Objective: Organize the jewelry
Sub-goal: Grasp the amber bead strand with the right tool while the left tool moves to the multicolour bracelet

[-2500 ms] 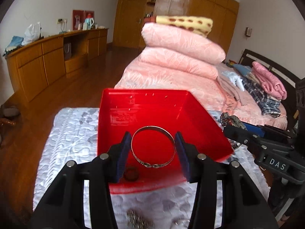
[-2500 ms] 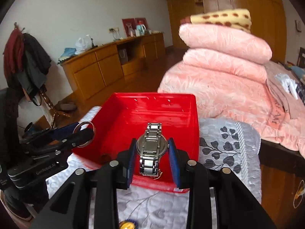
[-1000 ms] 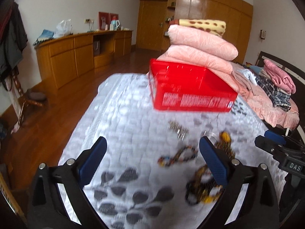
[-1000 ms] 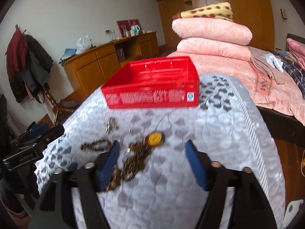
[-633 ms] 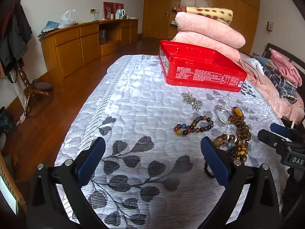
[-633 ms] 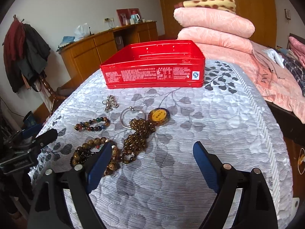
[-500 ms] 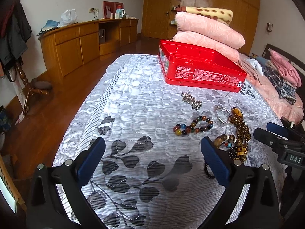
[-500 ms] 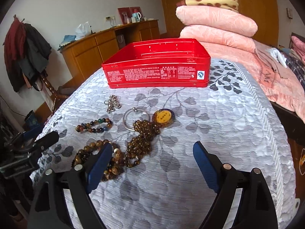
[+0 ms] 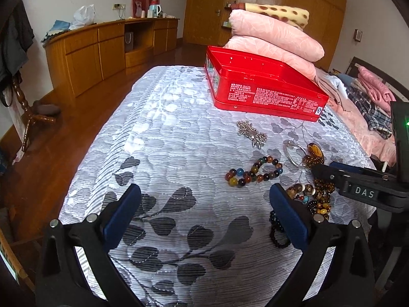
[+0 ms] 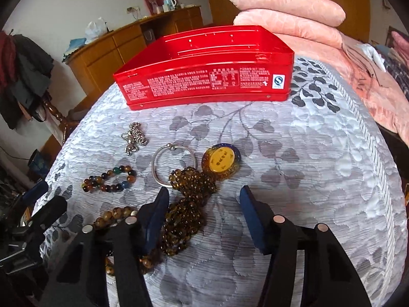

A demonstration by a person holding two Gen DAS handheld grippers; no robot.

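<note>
A red tin box (image 9: pixel 263 89) (image 10: pixel 204 76) stands at the far end of the grey quilted table. Jewelry lies in front of it: a silver chain clump (image 9: pixel 251 131) (image 10: pixel 134 136), a silver bangle (image 10: pixel 173 165) (image 9: pixel 294 153), a multicoloured bead bracelet (image 9: pixel 254 171) (image 10: pixel 110 179), a brown bead necklace (image 10: pixel 189 204) with a yellow pendant (image 10: pixel 221 162), and darker bead strings (image 9: pixel 310 199). My right gripper (image 10: pixel 204 217) is open, low over the brown necklace. My left gripper (image 9: pixel 204 215) is wide open and empty above bare quilt.
The quilted cover (image 9: pixel 166 133) drops off at its edges to a wooden floor (image 9: pixel 64 128). Pink folded bedding (image 9: pixel 273 38) is stacked behind the box. A wooden sideboard (image 9: pixel 102 51) runs along the left wall. The right gripper's body (image 9: pixel 358 186) reaches in from the right.
Both grippers released the bangle and watch over the box, opened and pulled back. My right gripper has since narrowed and dropped closer over the brown necklace. The left barely moved lately.
</note>
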